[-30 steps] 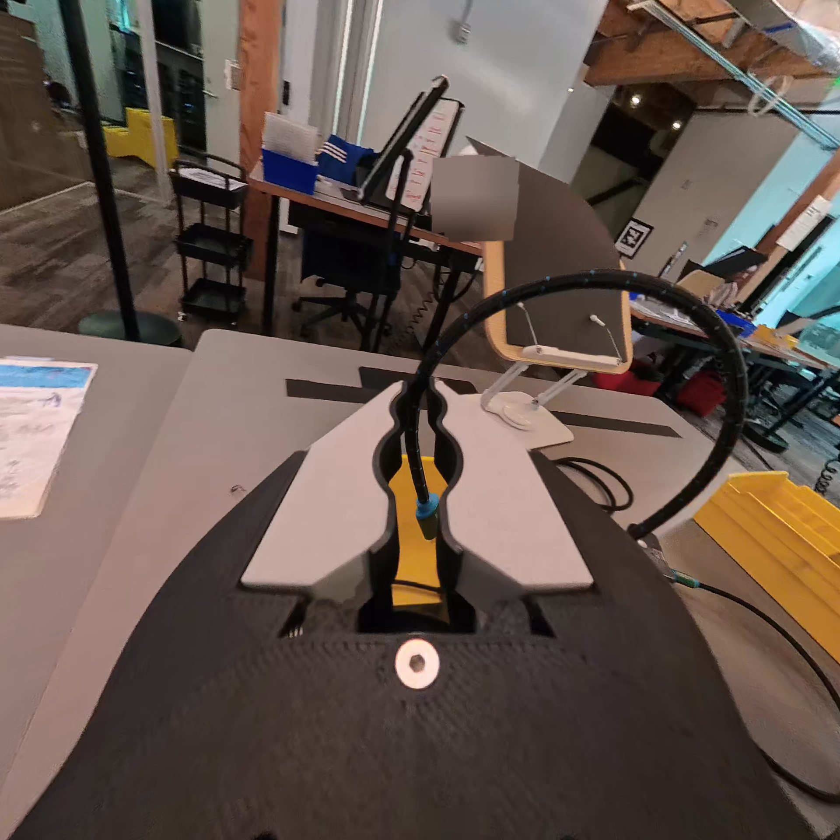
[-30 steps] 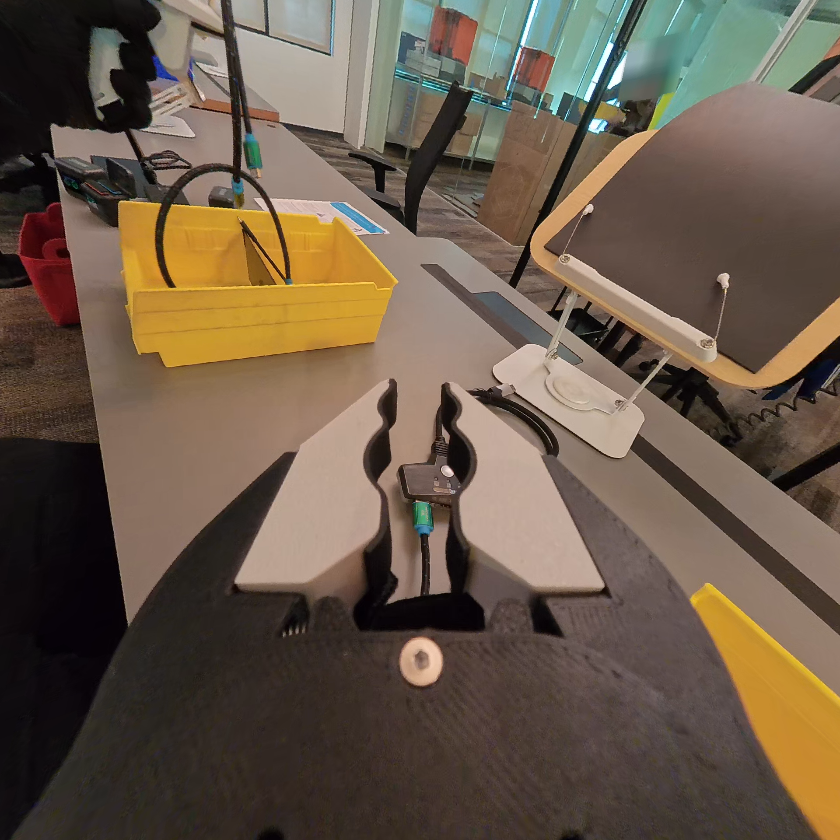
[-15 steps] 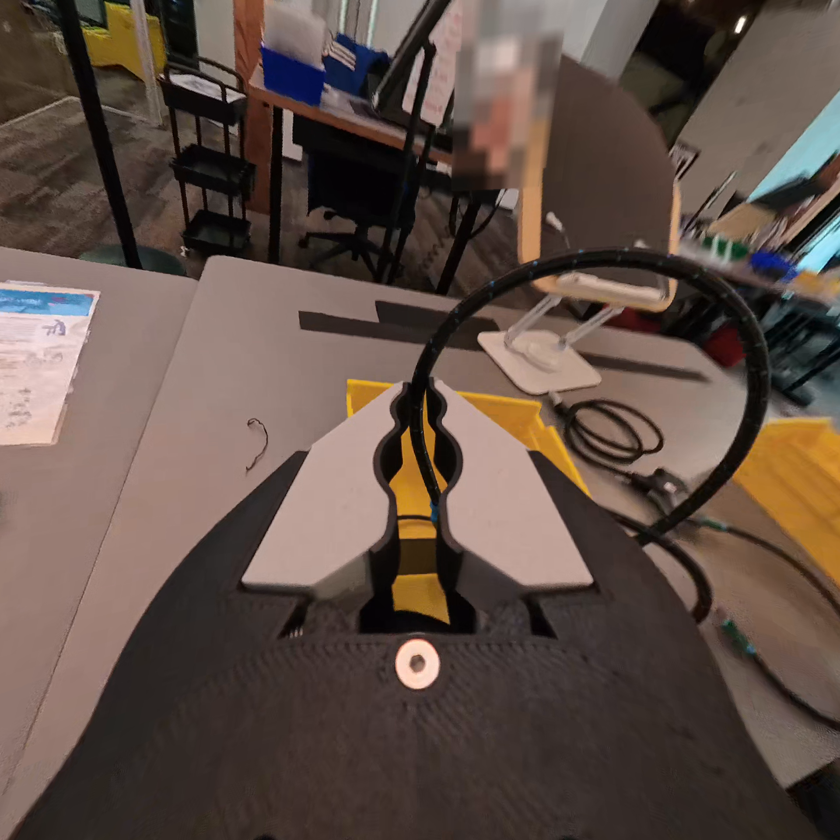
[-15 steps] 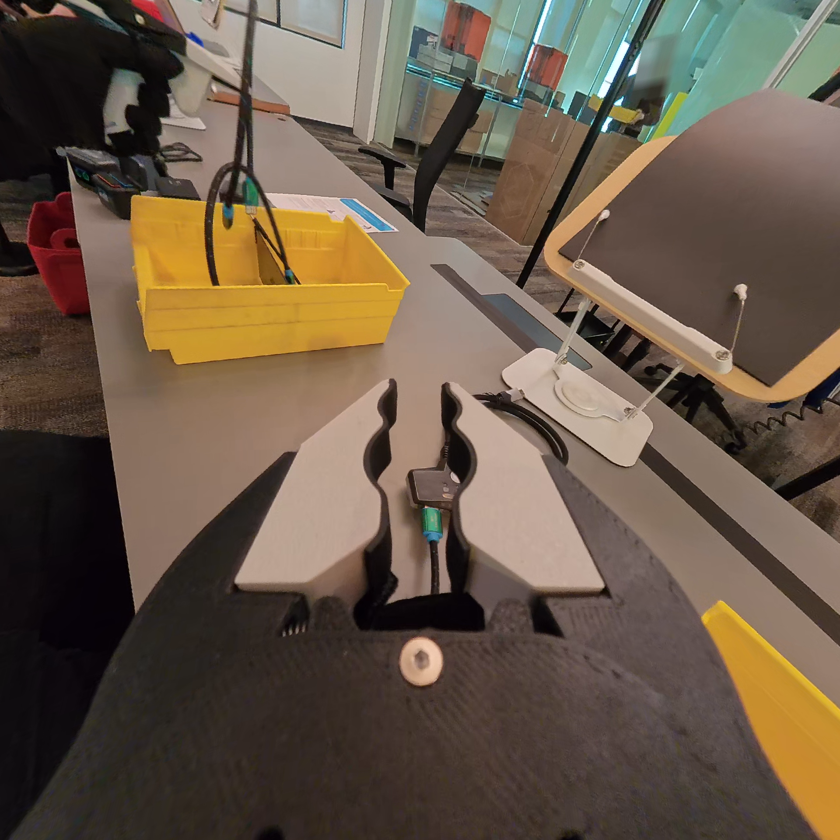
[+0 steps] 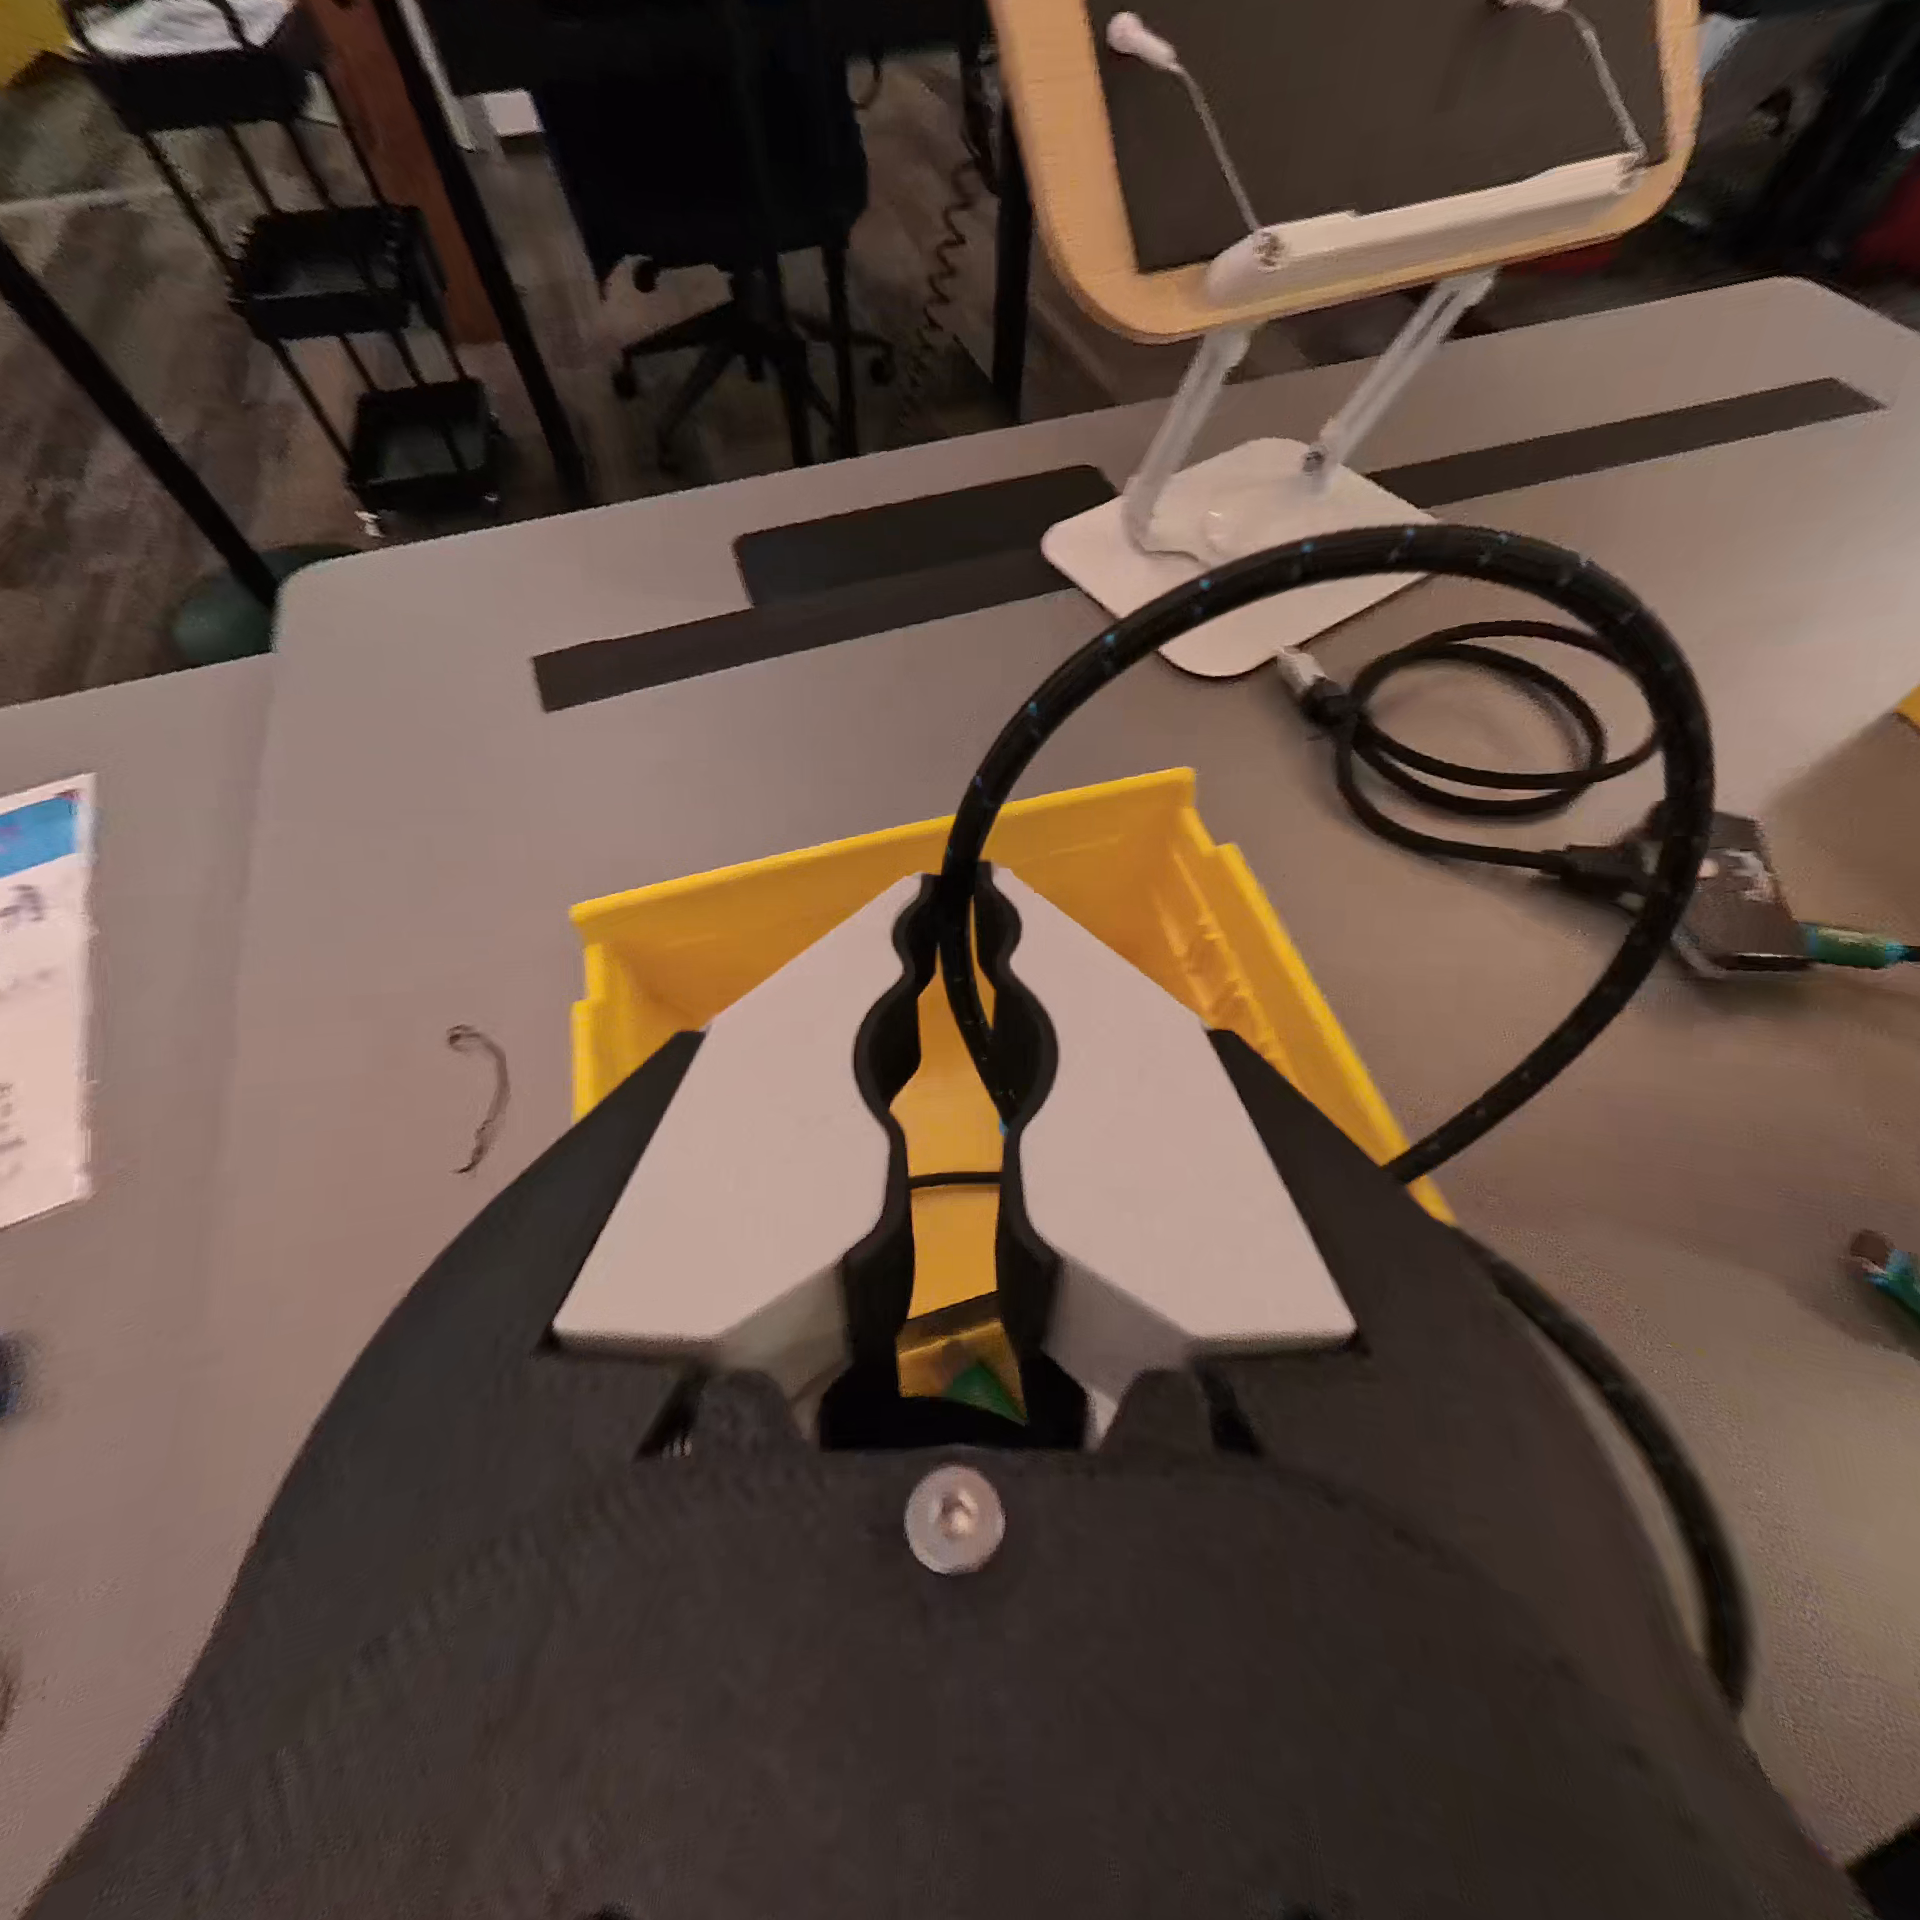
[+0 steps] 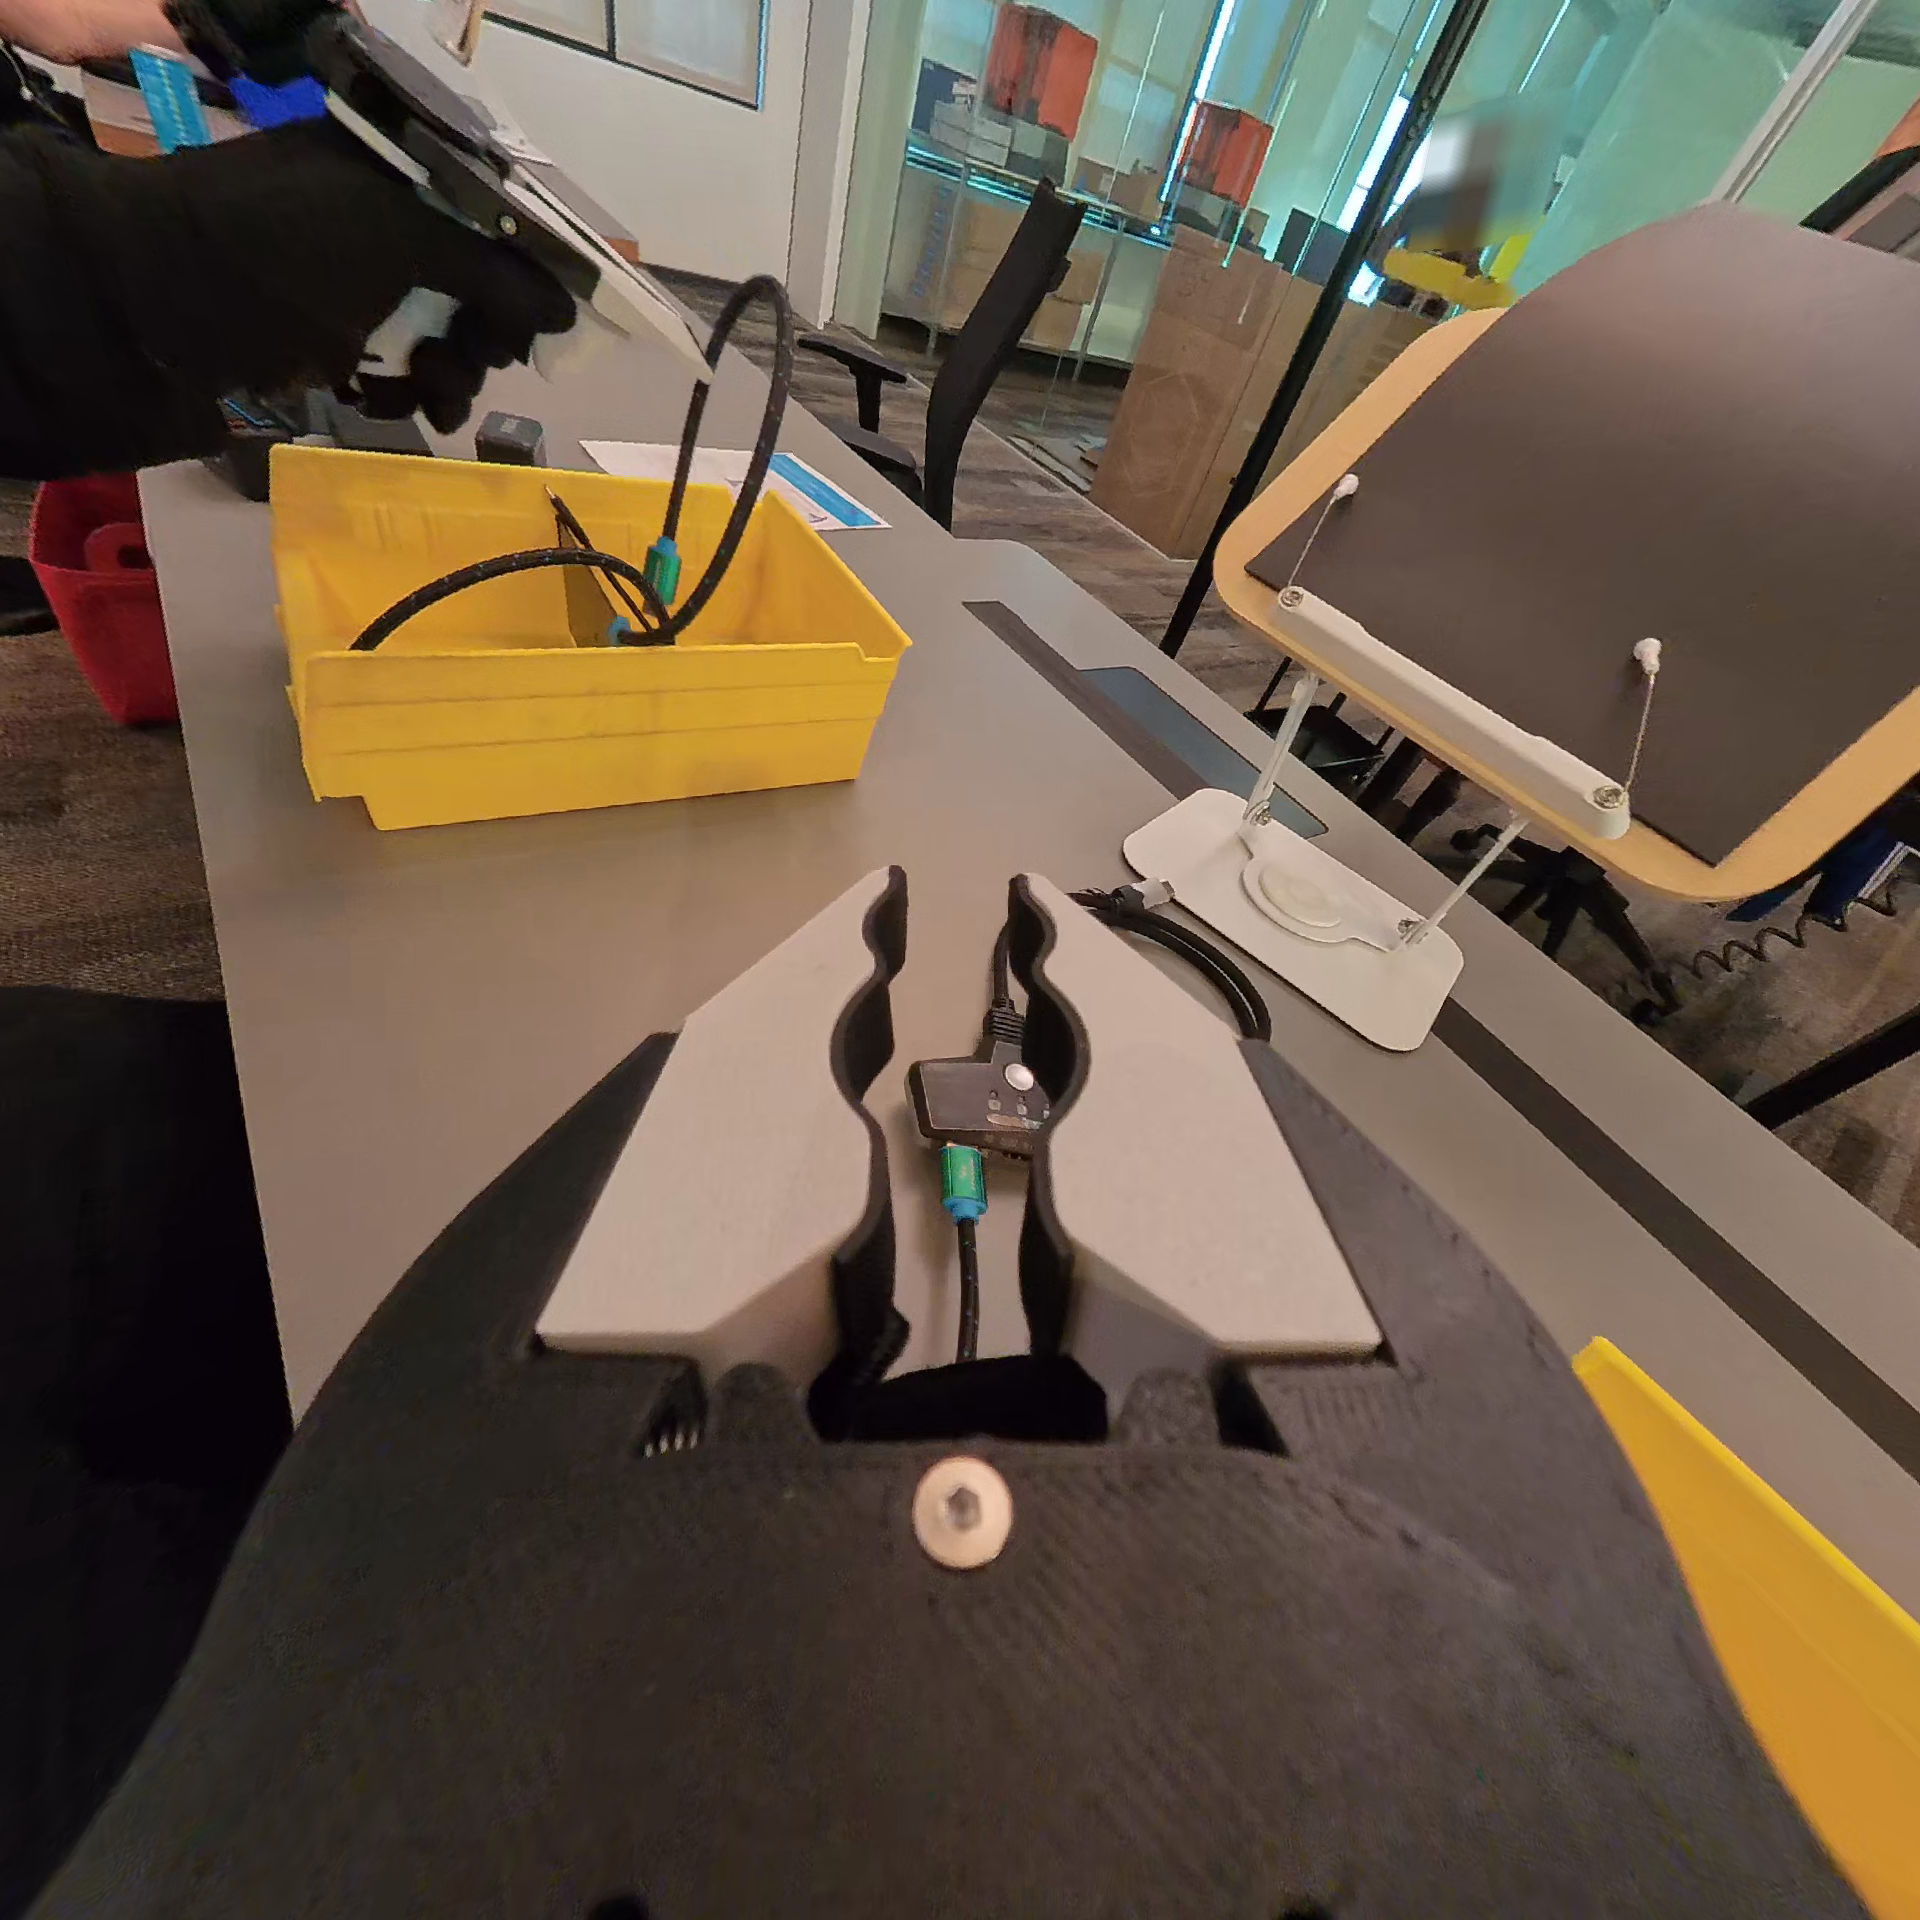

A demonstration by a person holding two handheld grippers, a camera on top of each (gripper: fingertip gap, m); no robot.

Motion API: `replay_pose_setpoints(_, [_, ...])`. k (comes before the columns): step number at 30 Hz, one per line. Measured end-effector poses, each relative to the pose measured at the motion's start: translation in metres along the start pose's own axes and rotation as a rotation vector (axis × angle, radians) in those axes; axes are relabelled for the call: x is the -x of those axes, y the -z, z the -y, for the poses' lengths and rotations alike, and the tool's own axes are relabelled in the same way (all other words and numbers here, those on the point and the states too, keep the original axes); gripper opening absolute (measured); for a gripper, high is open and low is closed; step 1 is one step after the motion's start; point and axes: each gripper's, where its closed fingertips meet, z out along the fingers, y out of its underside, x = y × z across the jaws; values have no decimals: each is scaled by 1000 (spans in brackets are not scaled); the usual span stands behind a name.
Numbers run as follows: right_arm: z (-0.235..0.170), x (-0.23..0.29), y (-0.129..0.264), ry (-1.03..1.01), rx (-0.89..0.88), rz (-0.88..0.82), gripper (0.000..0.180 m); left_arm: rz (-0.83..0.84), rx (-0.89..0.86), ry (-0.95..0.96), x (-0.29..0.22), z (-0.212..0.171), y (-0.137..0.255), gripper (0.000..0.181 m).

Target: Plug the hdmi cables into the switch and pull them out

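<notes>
Over the last second the left tool (image 5: 956,894) has tipped downward and come in over the yellow bin (image 5: 1226,894), carrying the braided black cable (image 5: 1340,561) with it. A second ago the cable's green plug hung well above the bin; now, in the right wrist view, that plug (image 6: 661,569) hangs down inside the bin, with the cable arching up in a loop to the tool's tips. My reading is that this cable, already pulled from the switch, is being put away, and that only the release is left for it.

The left tool is pinching the braided cable between its tips, the jaws pressed nearly together around it, directly above the bin's far wall. The bin sits on the grey surface (image 5: 416,831), with a sheet of paper (image 5: 42,997) to its left and a loose bit of wire (image 5: 483,1091) between them.

Further right, the right tool (image 6: 956,894) hovers over the surface with its jaws spread and nothing between them. The black switch (image 6: 982,1096) lies flat on the surface, seen through that gap, and a second cable's green plug (image 6: 961,1179) looks seated in its near side. So one cable seems yet to be pulled out, and the switch is just ahead of and below the right tool's fingers (image 6: 1164,1122), apart from them
</notes>
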Motion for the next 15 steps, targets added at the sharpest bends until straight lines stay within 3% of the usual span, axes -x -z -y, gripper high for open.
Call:
replay_pose_setpoints(6, [3,-3,4,-3,-12,-6,16,-100,51,161,-19,2,-16,4])
replay_pose_setpoints(15, [11,-5,10,2,-34,-13,16,-123,-65,326,-5,38,-5,4])
